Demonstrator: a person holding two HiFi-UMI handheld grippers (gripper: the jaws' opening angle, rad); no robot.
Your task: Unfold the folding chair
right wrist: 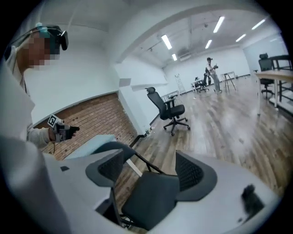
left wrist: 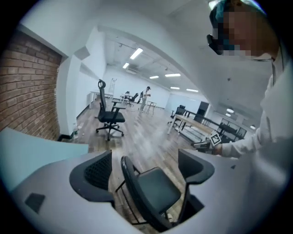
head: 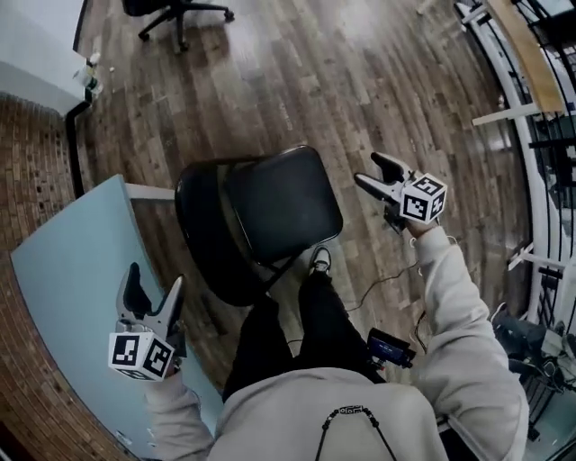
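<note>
- While the folding chair is standing opened on the near floor, unfolding is looking done.
- Left gripper and right gripper are hovering spread, empty, flanking it; next is likely withdrawing.

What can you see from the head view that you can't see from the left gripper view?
Only the head view shows the person's legs, a shoe, and the whole left gripper, marker cube and all. Only the left gripper view shows ceiling lights and a far-off standing person. Both show the unfolded folding chair, the black office chair, the light blue table and the right gripper, its jaws open.
</note>
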